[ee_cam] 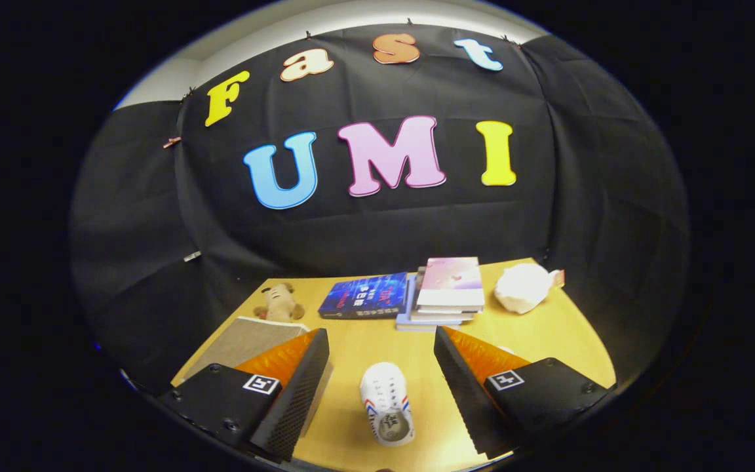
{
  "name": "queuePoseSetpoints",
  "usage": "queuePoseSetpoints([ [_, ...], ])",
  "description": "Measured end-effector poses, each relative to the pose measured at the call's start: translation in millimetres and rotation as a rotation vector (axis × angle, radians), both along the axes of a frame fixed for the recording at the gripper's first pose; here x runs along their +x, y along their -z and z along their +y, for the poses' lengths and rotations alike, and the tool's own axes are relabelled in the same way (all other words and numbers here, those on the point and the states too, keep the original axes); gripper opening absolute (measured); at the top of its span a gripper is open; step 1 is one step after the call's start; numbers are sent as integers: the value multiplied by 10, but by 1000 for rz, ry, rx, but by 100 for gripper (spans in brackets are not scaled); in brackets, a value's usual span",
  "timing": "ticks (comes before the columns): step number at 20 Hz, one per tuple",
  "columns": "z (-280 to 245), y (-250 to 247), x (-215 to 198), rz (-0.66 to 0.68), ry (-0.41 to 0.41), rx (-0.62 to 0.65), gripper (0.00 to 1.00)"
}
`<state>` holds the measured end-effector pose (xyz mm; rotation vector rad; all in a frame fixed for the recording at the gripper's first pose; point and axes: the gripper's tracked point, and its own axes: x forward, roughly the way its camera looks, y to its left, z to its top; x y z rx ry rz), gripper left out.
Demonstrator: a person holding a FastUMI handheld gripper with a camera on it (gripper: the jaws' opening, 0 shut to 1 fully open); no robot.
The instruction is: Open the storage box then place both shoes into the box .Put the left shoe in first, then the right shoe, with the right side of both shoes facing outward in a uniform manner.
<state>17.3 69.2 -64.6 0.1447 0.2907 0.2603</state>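
A: Where's the gripper [381, 367] at?

B: Its fingers are spread wide and grip nothing. A small white sneaker with red and blue side stripes [387, 403] lies on the pale wooden tabletop [548, 341] between them, touching neither, toe pointing away.

A: And the box?

B: A flat beige fabric-covered storage box [246, 341] sits just beyond the left finger, lid closed. Behind it is a small tan plush dog [279, 301].

A: Anything further back?

B: A dark blue book [364, 296] beside a stack of books with a pink cover on top [448, 285], then a crumpled white soft bundle [523, 287] near the wall
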Motion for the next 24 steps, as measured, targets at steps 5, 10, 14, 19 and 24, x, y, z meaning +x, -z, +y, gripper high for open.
queuePoseSetpoints([
  [5, 396, 421, -96, 183, -191, 143, 99],
  [10, 794, 811, -352, 358, -362, 291, 98],
  [14, 1082, 1053, -526, 490, -467, 408, 98],
  [19, 1288, 1296, -541, 570, -542, 486, 98],
  [24, 1529, 1514, -572, 657, -600, 568, 98],
])
